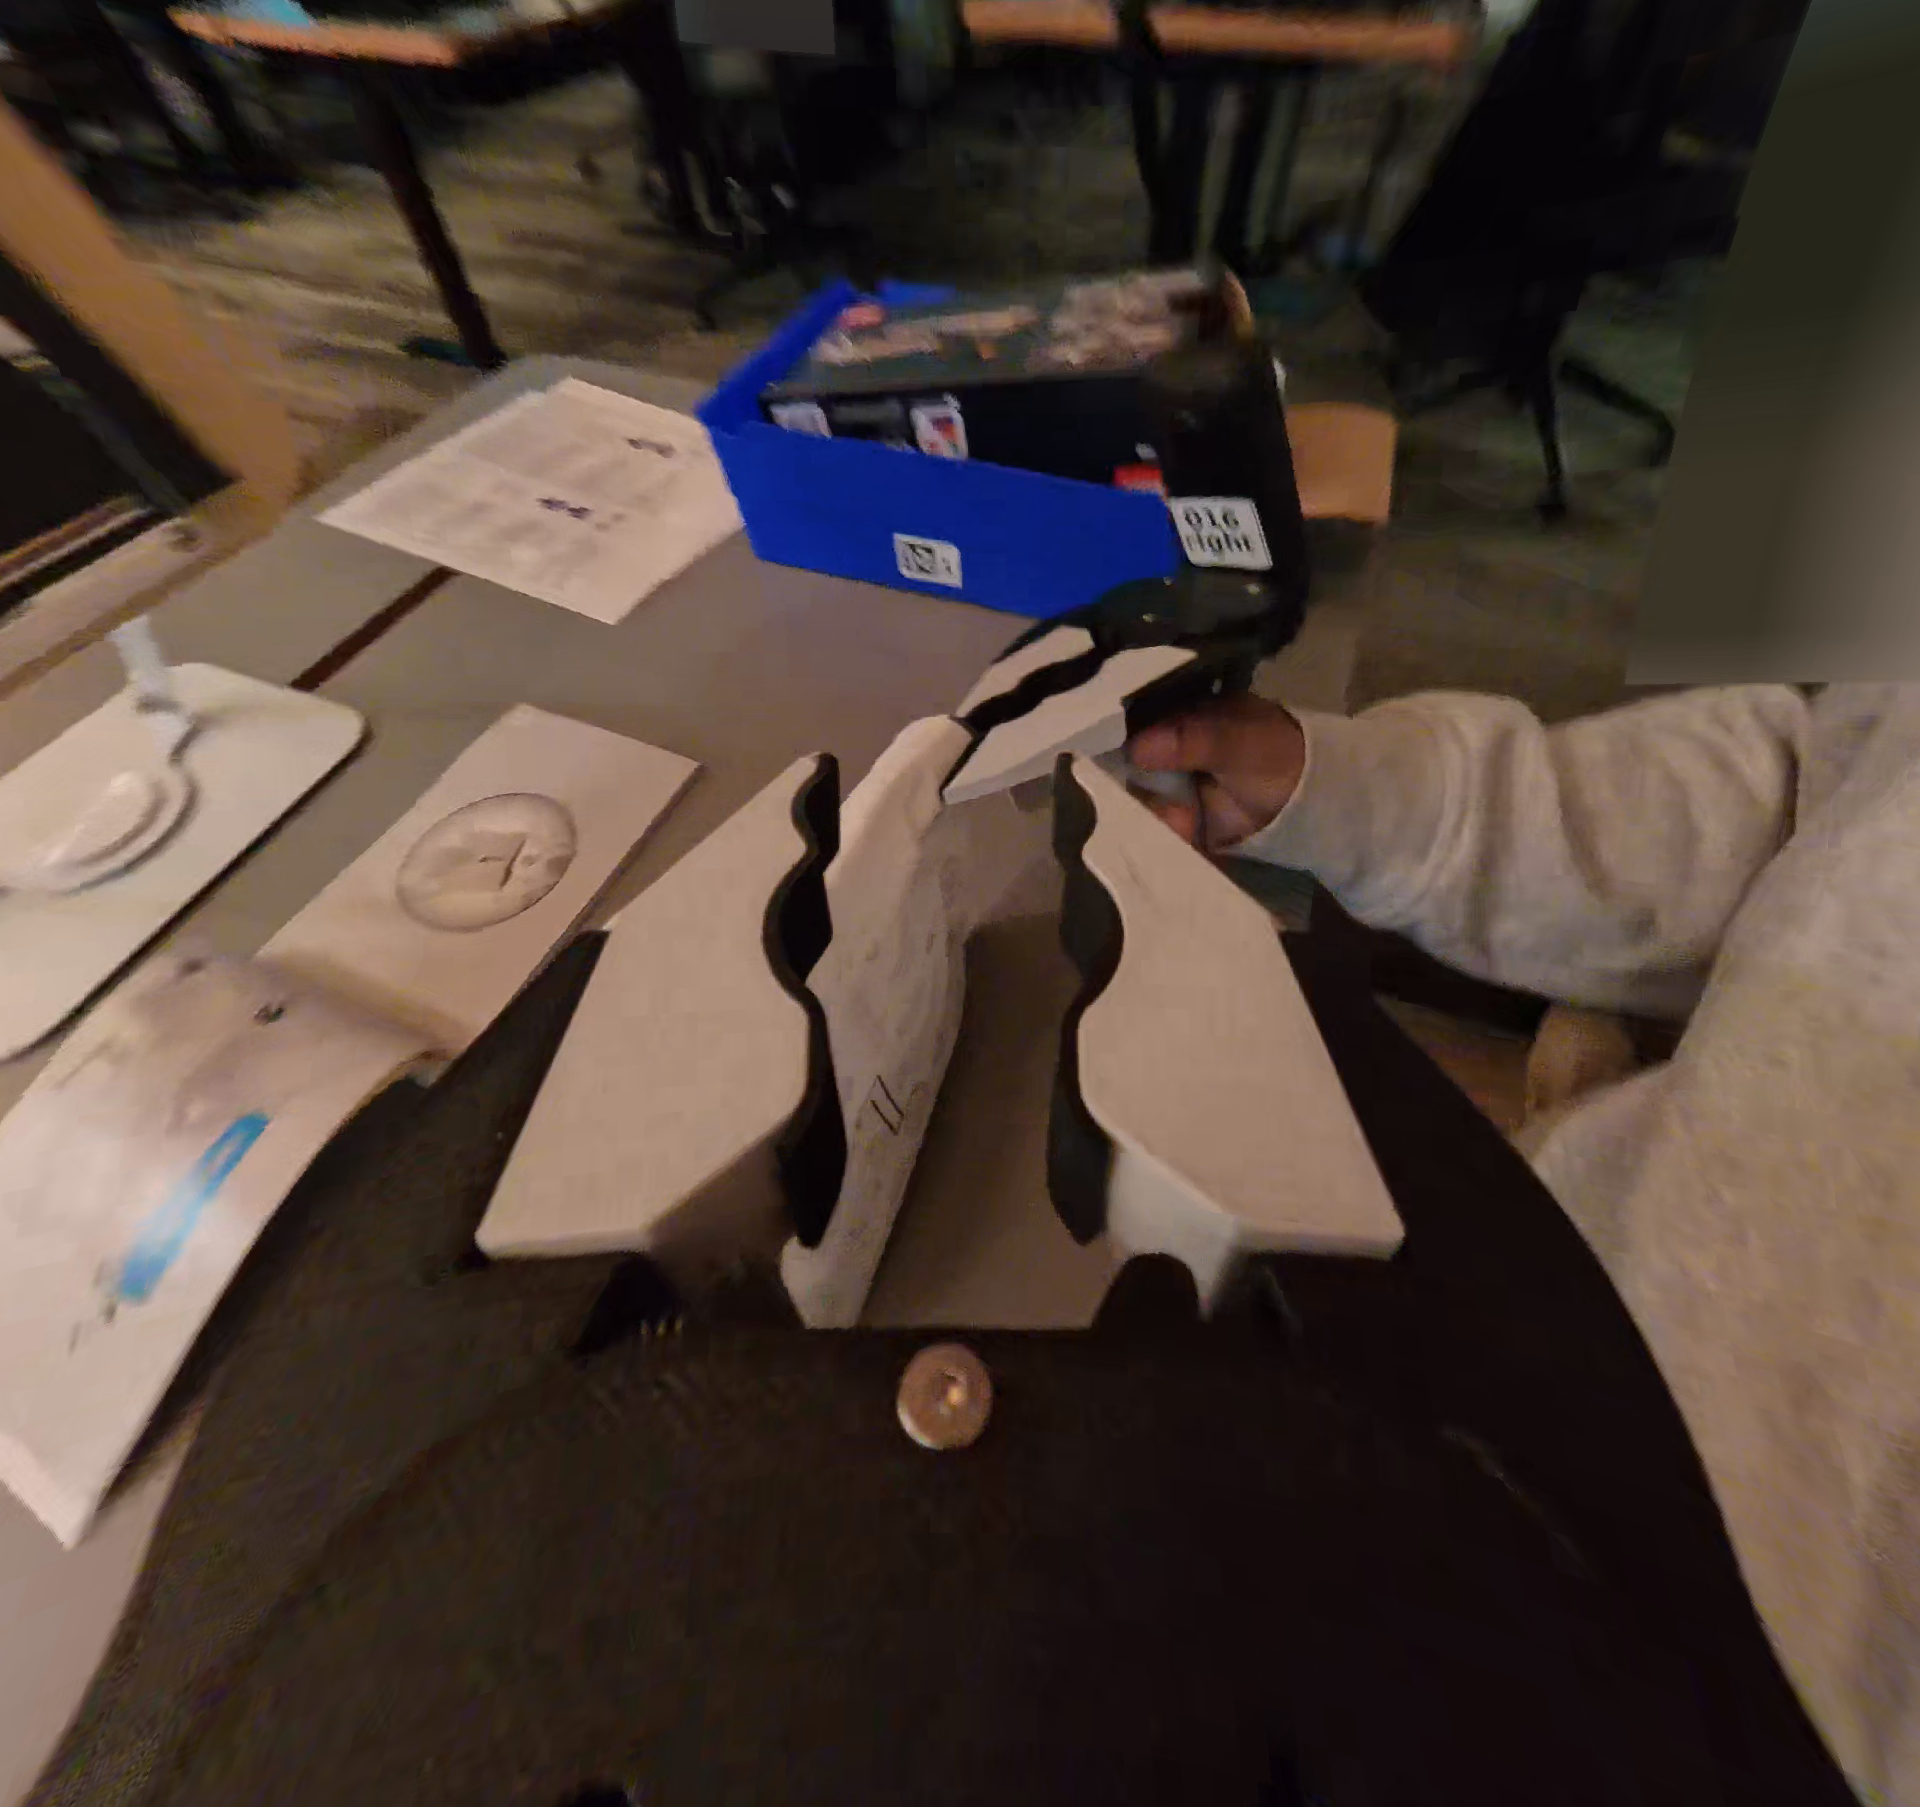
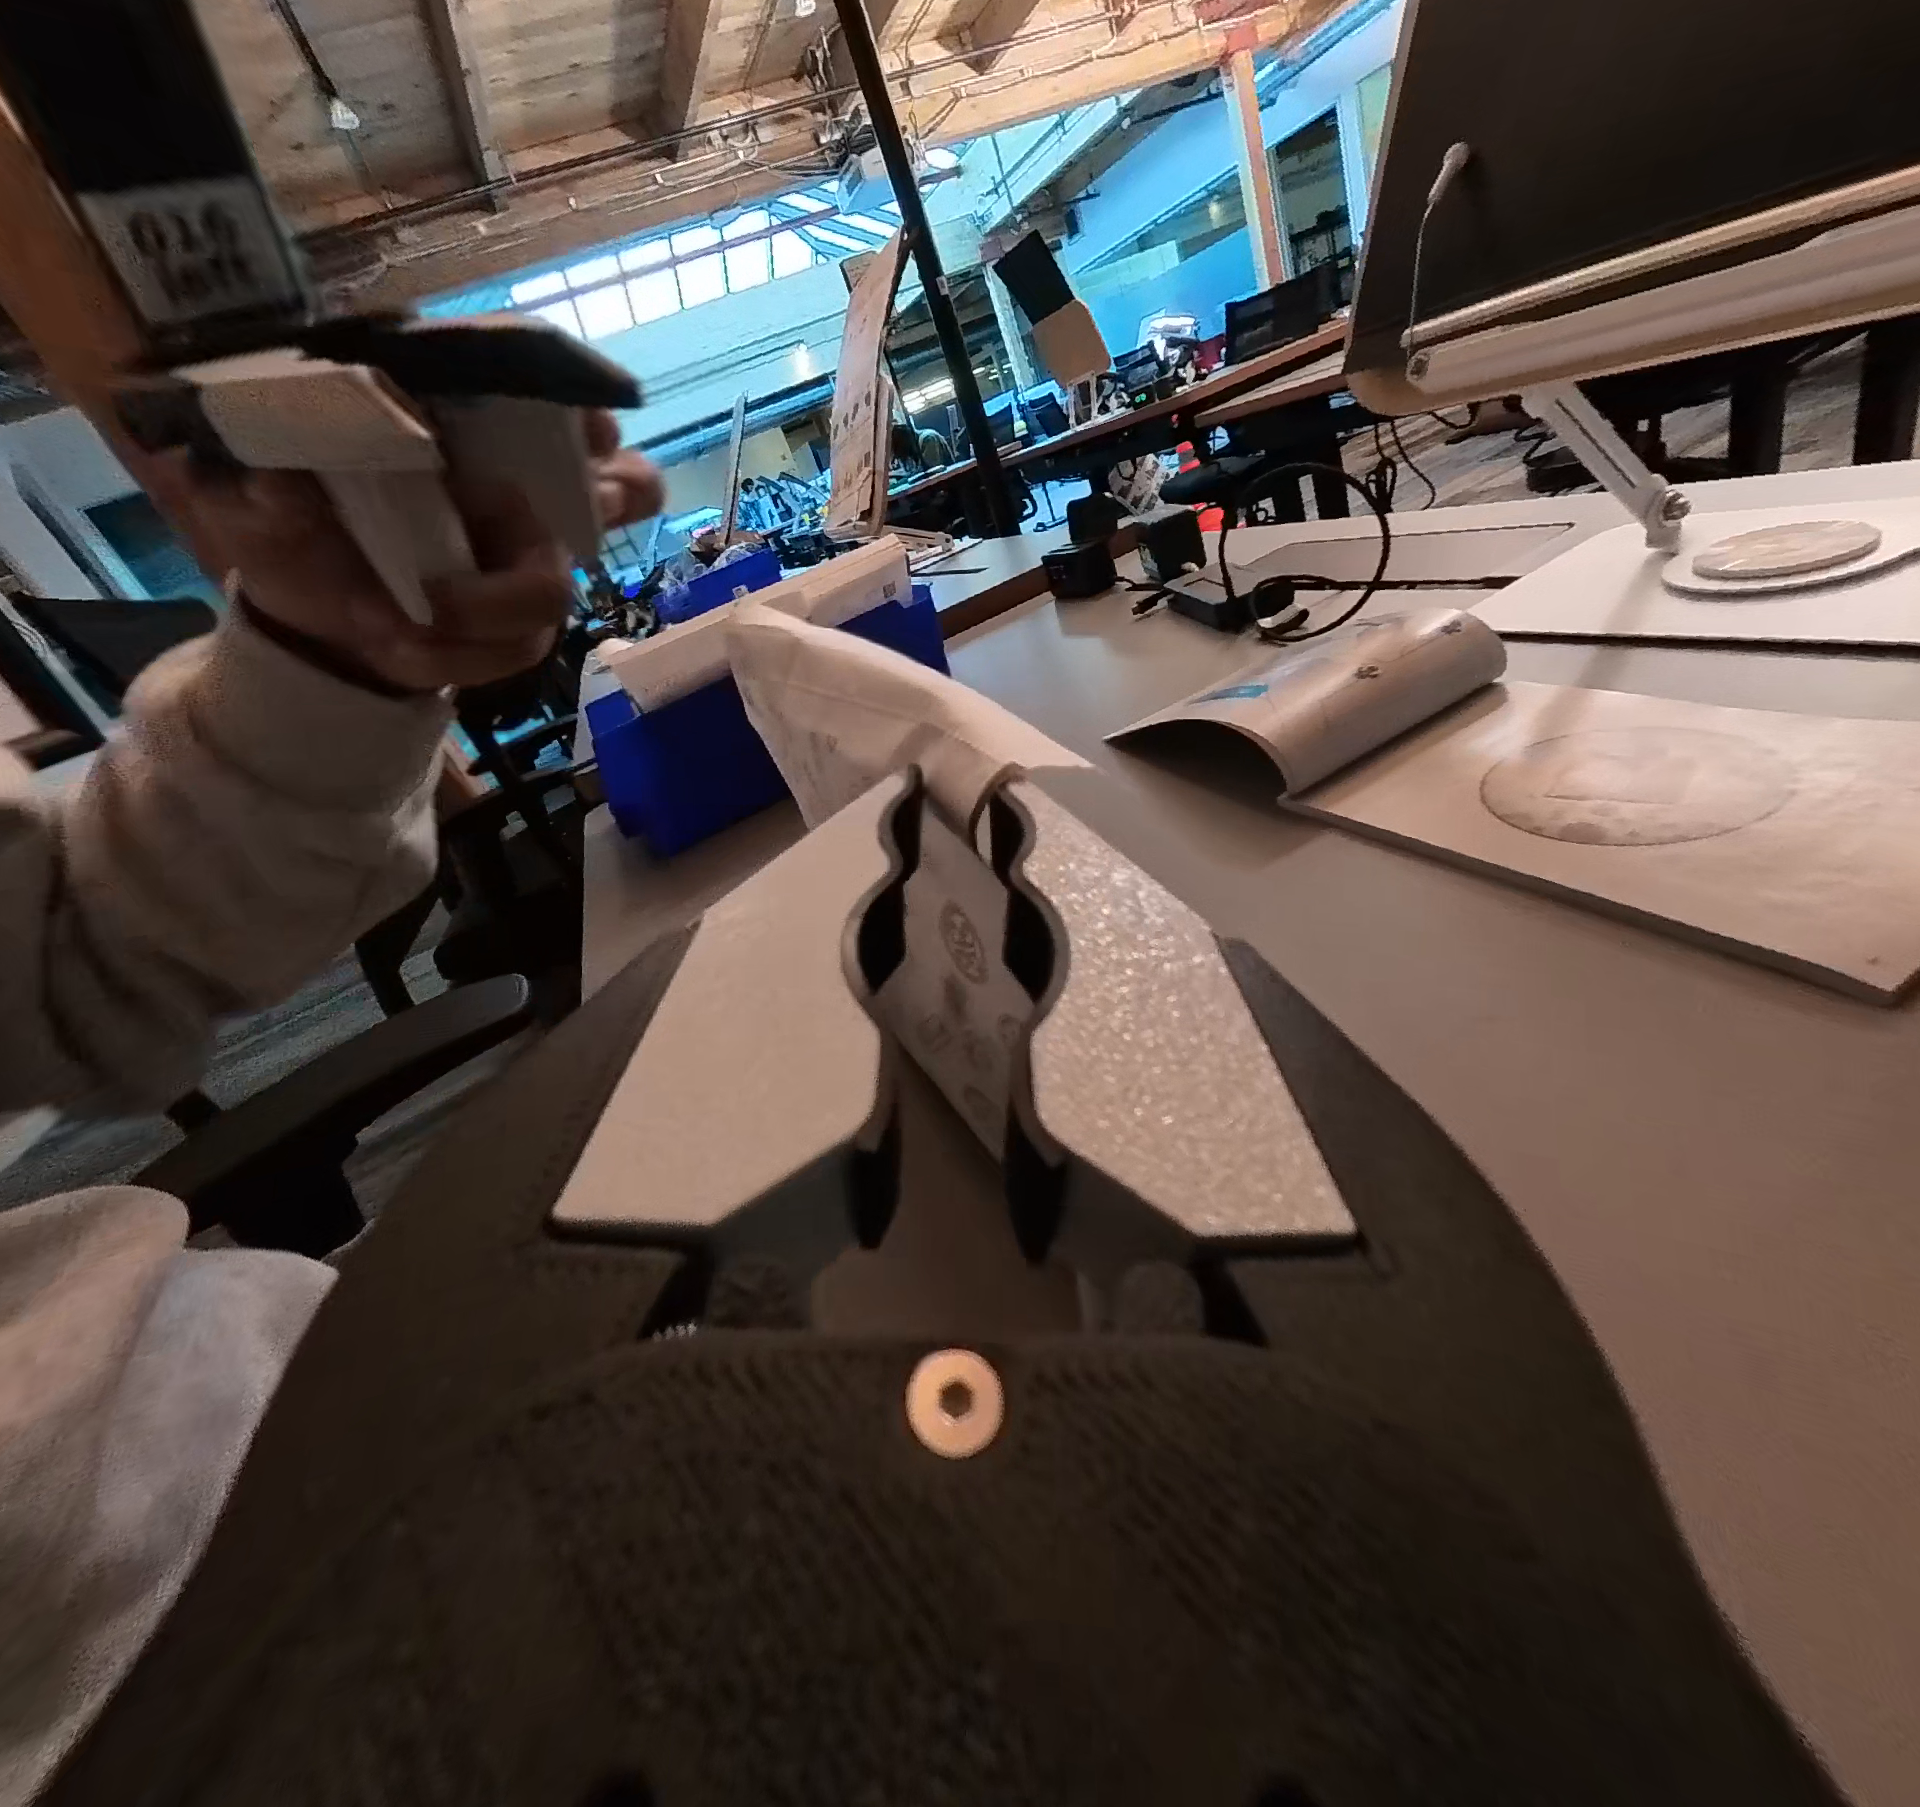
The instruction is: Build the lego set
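A white paper bag (image 1: 894, 978) of lego parts hangs in the air above the grey table (image 1: 727, 656). My right gripper (image 2: 956, 801) is shut on one end of the bag (image 2: 862, 718). It also shows in the left wrist view (image 1: 961, 755), pinching the bag's top. My left gripper (image 1: 945, 781) is open; the bag lies between its fingers, against the left finger (image 1: 727, 978), with a wide gap to the other. In the right wrist view the left gripper (image 2: 488, 562) is blurred at the upper left, held by a hand in a pale sleeve.
A blue bin (image 1: 935, 521) holding the dark lego box stands at the table's far edge, beside a printed sheet (image 1: 540, 500). An open instruction booklet (image 1: 156, 1186) and a grey board (image 1: 488, 853) lie left. A monitor stand base (image 1: 156, 781), cables (image 2: 1216, 594) and a monitor (image 2: 1662, 95) are farther back. The left gripper's tips are roughly 11 centimeters from the right gripper's.
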Demonstrator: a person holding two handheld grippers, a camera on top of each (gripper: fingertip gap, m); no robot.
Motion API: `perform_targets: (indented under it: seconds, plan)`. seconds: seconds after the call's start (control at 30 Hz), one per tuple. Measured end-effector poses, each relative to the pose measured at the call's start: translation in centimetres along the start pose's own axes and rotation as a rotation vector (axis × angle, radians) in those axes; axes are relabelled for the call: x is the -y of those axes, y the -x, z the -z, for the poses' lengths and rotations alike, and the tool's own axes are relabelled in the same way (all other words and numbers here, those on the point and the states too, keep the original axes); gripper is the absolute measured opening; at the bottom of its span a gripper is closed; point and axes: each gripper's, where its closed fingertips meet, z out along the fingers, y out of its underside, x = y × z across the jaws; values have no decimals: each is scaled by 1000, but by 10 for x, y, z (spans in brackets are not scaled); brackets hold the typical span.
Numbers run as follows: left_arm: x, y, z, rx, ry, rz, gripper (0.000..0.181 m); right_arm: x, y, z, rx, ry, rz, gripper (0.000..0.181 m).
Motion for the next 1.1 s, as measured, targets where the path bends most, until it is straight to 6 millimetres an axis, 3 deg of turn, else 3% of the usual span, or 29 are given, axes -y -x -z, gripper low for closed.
perform_targets:
  seconds: [0.07, 0.17, 0.3, 0.37, 0.4, 0.43, 0.53, 0.73, 0.87, 0.93, 1.1]
  plan:
    - [-1, -9, -25, -130, 139, -95, 59, 3, 9, 1, 51, -8, 13, 7]
    - [-35, -8, -53, -292, 475, -152, 80, 5, 37, 4, 195, -8, 62, 0]
    - [-68, -33, -51, -607, 814, 1, 79, -2, 55, 7, 291, 34, 110, 0]
    - [-79, -41, -49, -678, 921, -12, 74, -5, 62, 9, 335, 49, 106, 0]
    - [-85, -40, -51, -677, 954, -40, 66, -6, 64, 9, 346, 56, 105, 0]
    - [-90, -40, -53, -679, 981, -55, 47, -6, 64, 10, 349, 59, 102, 0]
    - [-91, -41, -55, -687, 973, -43, 29, -6, 60, 11, 338, 66, 82, 0]
    - [-67, -31, -48, -662, 823, 10, 3, -3, 52, 11, 335, 56, 7, 0]
    - [-68, -30, -45, -632, 799, 1, 3, -6, 54, 8, 351, 69, -40, 0]
    - [-65, -32, -50, -631, 756, -21, 13, -12, 54, 5, 362, 110, -66, 0]
    - [-63, -33, -57, -636, 755, -76, 3, -19, 56, 0, 367, 149, -90, 0]
